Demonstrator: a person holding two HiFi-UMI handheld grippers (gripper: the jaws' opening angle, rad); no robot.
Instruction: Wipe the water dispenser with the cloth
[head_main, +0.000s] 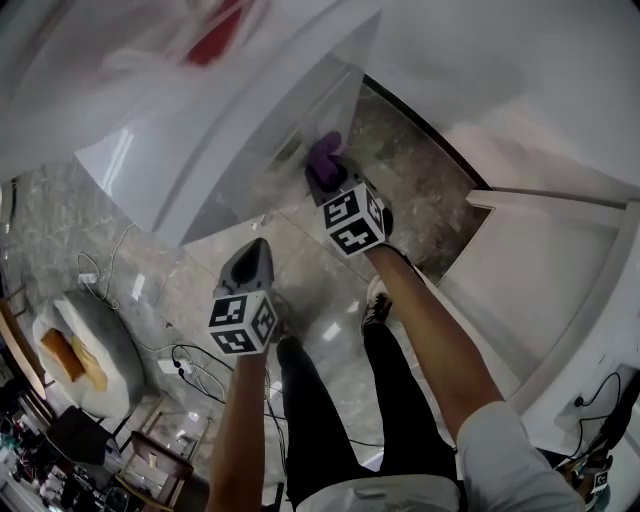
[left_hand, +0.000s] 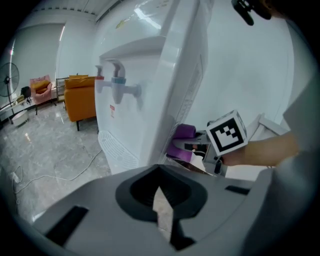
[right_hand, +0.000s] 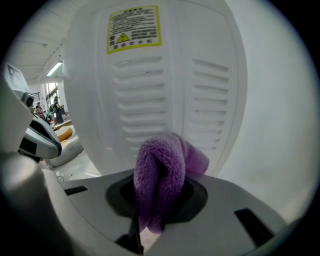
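Note:
The white water dispenser (head_main: 200, 130) stands at the upper left of the head view. In the left gripper view the dispenser (left_hand: 150, 90) shows its taps (left_hand: 117, 85). My right gripper (head_main: 325, 180) is shut on a purple cloth (head_main: 325, 152) and holds it against the lower rear side of the dispenser. In the right gripper view the cloth (right_hand: 160, 170) bunches out of the jaws, right before the vented back panel (right_hand: 150, 100) with its yellow label (right_hand: 134, 27). My left gripper (head_main: 255, 252) hangs lower left, apart from the dispenser, its jaws together and holding nothing (left_hand: 162, 200).
A white wall and door frame (head_main: 540, 260) close in on the right. A grey cushion (head_main: 85, 350) and cables (head_main: 190, 365) lie on the marble floor at the left. An orange sofa (left_hand: 80, 97) stands beyond the dispenser. The person's shoe (head_main: 377, 300) is below the grippers.

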